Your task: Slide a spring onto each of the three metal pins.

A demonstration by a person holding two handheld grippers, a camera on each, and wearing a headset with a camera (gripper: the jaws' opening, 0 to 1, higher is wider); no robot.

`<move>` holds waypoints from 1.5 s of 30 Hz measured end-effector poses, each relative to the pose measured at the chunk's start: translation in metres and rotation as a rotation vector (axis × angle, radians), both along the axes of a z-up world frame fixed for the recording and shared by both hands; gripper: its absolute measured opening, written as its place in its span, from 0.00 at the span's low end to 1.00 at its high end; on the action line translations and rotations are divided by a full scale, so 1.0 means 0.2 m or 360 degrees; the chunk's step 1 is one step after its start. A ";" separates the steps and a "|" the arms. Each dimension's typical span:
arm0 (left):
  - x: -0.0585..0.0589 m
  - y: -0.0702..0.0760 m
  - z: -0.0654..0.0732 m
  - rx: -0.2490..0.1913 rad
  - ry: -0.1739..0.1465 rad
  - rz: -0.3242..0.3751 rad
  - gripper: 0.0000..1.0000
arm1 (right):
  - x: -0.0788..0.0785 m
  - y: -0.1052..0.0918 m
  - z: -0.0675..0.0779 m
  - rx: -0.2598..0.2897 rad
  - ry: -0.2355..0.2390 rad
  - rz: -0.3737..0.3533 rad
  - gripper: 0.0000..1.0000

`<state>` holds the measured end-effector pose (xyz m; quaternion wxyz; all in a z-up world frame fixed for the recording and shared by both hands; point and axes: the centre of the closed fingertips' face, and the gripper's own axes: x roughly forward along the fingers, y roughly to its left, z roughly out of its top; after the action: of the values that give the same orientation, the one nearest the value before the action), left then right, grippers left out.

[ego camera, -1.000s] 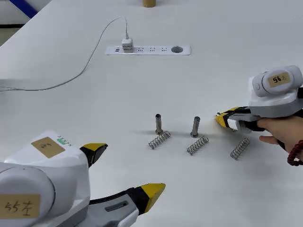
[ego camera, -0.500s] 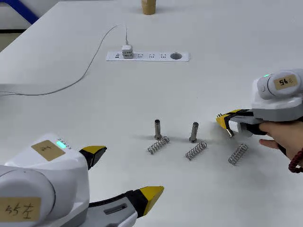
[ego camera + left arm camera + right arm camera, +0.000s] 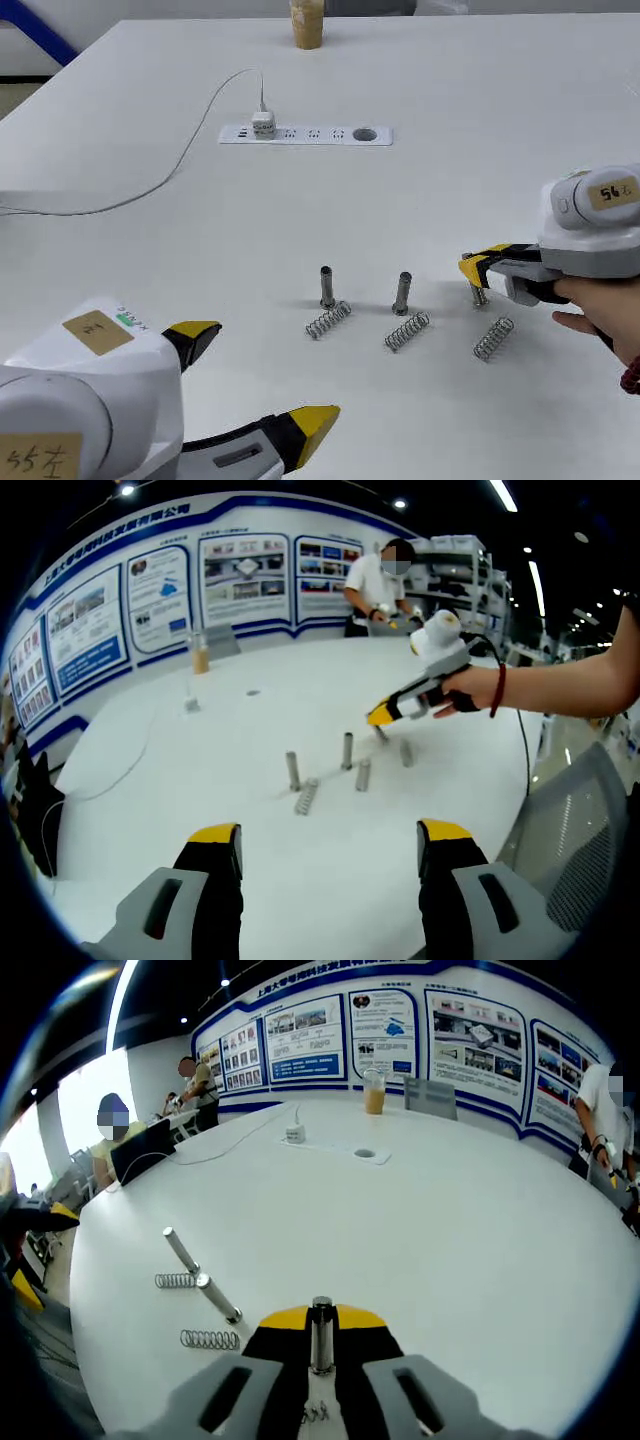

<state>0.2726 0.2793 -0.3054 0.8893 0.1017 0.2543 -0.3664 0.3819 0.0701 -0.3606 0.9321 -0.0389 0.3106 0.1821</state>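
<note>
Two metal pins (image 3: 326, 287) (image 3: 402, 293) stand upright on the white table (image 3: 450, 180), a spring (image 3: 328, 320) (image 3: 407, 331) lying in front of each. A third spring (image 3: 493, 339) lies further right. My right gripper (image 3: 472, 268) is shut on the third pin (image 3: 479, 293), held upright just behind that spring; in the right gripper view the pin (image 3: 320, 1335) sits between the closed yellow tips. My left gripper (image 3: 255, 380) hovers open and unloaded at the near left, well short of the pins (image 3: 293, 771) (image 3: 347, 751).
A power strip (image 3: 305, 134) with a white charger (image 3: 263, 124) and its cable (image 3: 190, 150) lies at the back. A cup (image 3: 306, 22) stands at the far edge. People (image 3: 200, 1085) are beyond the table; a chair (image 3: 590, 820) is at its side.
The head camera has tilted, shifting the whole scene. The pin in the right gripper's jaws now shows upright below the tips. The left gripper has stayed open and still.
</note>
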 end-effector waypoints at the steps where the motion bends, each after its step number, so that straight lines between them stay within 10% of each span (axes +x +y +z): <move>1: 0.00 0.00 0.00 0.0000 -0.0003 0.0001 0.73 | -0.01 0.00 0.00 -0.0006 -0.0003 -0.0001 0.09; 45: -0.02 0.00 0.02 0.0015 -0.0035 -0.0011 0.69 | -0.13 -0.04 0.02 -0.0039 -0.0003 -0.0067 0.09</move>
<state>0.2689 0.2796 -0.3017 0.8902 0.1107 0.2459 -0.3671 0.3558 0.0627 -0.3572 0.9355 -0.0438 0.3128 0.1585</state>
